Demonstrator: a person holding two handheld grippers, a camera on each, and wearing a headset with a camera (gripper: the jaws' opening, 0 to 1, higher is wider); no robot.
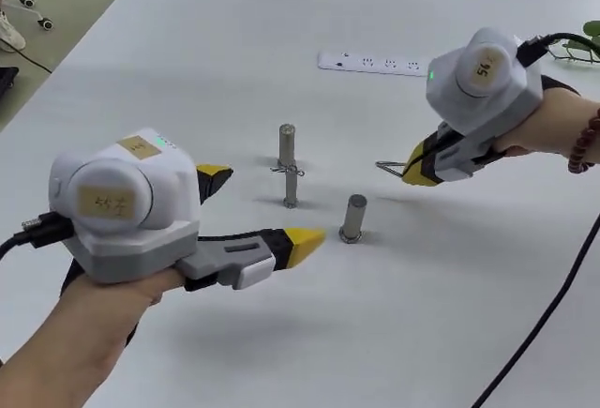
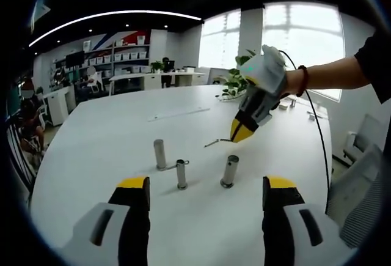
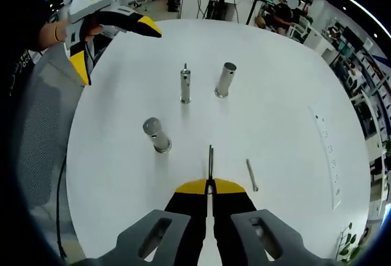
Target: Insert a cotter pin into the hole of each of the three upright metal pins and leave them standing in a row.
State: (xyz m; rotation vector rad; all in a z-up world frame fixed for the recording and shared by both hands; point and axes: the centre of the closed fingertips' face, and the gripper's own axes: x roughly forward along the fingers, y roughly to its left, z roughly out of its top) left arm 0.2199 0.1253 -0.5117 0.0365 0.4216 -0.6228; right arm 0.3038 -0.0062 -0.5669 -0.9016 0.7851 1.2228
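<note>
Three metal pins [image 1: 354, 218] stand on the surface [image 1: 422, 314], the middle pin [image 1: 292, 188] already cottered; the right gripper [image 3: 209, 183] has its jaws clamped on a cotter pin [image 3: 210, 162], and the left gripper [image 2: 208, 183] has its jaws wide apart.

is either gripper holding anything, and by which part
The right gripper pinches a cotter pin by one end, the rest poking out ahead. The left gripper is open, holding nothing.

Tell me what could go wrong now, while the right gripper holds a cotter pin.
The right gripper pinches the cotter pin by one end only, so it may twist or slip when pushed at a hole. The near pin and middle pin seem to stand loose and close together; a sideways push could tip either, as the open left gripper steadies none.
</note>
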